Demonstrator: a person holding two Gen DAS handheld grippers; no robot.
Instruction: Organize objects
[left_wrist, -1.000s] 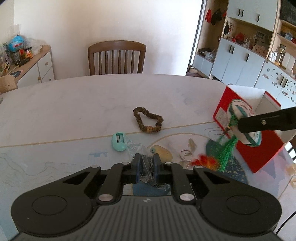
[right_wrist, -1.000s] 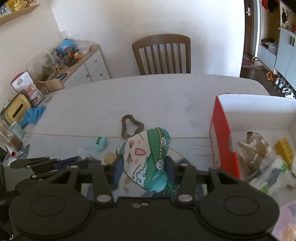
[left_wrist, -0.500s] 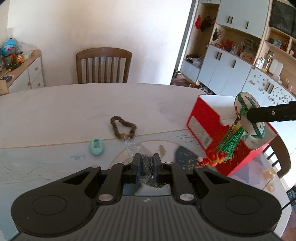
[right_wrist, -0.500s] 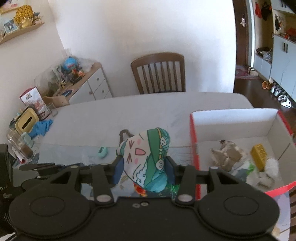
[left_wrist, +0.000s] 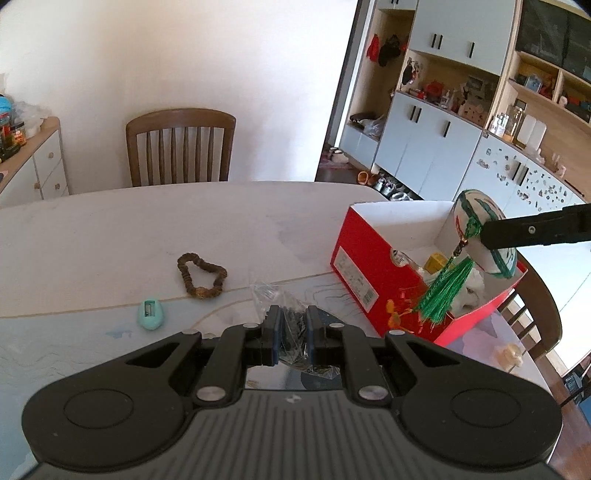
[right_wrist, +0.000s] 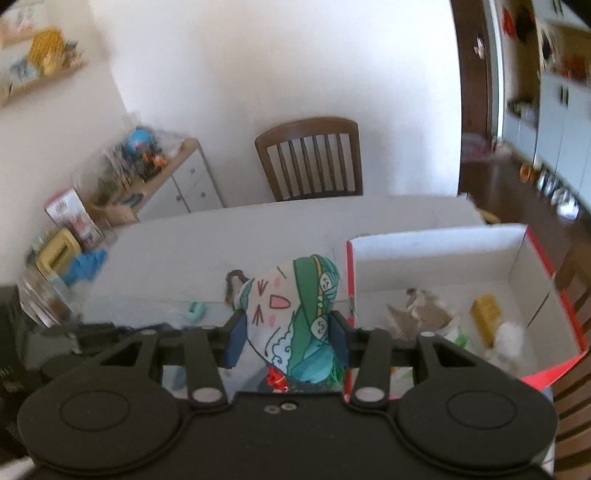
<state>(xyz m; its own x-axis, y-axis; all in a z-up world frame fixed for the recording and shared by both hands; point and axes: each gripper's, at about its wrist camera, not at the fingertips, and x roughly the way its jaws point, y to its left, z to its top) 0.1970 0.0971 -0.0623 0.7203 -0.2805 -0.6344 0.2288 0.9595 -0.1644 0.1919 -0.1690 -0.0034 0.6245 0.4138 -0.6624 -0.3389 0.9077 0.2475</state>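
My right gripper (right_wrist: 288, 334) is shut on a white and green cartoon sachet (right_wrist: 295, 317) with a green tassel (left_wrist: 441, 291). It holds the sachet in the air above the near edge of the red box (left_wrist: 373, 266); the box also shows in the right wrist view (right_wrist: 436, 247) with several items inside. The sachet shows in the left wrist view (left_wrist: 476, 221). My left gripper (left_wrist: 291, 330) is shut on a clear plastic bag of small dark parts (left_wrist: 288, 317), lifted above the table (left_wrist: 184, 218).
A brown bead bracelet (left_wrist: 201, 273) and a mint oval sharpener (left_wrist: 150, 314) lie on the table. A wooden chair (left_wrist: 181, 147) stands at the far side, another chair (left_wrist: 535, 317) by the box. A sideboard (right_wrist: 170, 184) stands at the left.
Both grippers have risen and shifted right. The sachet has moved from beside the box's front to above its near edge. The bag stays clamped in the left gripper.
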